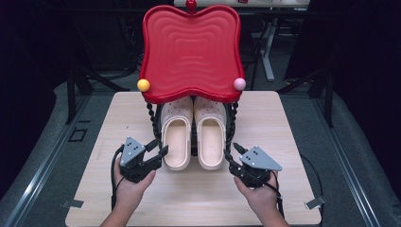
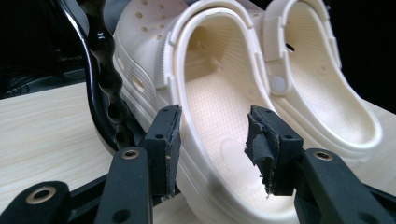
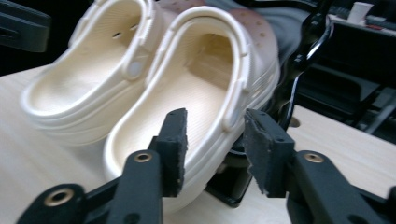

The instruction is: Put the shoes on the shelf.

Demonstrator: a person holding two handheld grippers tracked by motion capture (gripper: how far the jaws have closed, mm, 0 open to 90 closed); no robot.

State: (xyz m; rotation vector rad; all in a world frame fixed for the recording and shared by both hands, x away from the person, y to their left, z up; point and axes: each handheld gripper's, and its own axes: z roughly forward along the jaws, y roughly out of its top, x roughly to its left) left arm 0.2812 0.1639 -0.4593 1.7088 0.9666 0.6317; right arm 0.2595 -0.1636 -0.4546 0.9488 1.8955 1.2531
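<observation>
Left gripper point(image 1: 158, 147) sits near the front-left part of the worktop point(image 1: 118, 118), jaws spread, nothing in them. In the left gripper view the left clog point(image 2: 219, 116) heel end is right between the pads, w/ one jaw outside the sidewall and the other over the footbed.

Both clogs are side by side at the worktop's middle, toes tucked under the red tray point(image 1: 190, 49) of a black-legged stand point(image 1: 150, 116), heels pointing at the front edge. Right clog point(image 1: 211, 137) touches its twin.

Right gripper point(image 1: 230, 150) is near the front-right, also wide open and empty, its jaws straddling the right clog's outer wall in the right gripper view.

IMO the step is grabbing a clog each to pull the pair out from under the tray. To do it well: push each gripper a bit further so the pads bite the heel rim wall fully, not just the soft edge, then squeeze and draw straight back toward the front edge, keeping low so the toes don't catch the stand legs or tip the tray.

Labels: no brand or writing readable anywhere, just a plain round rivet point(image 2: 278, 84) on the strap.
</observation>
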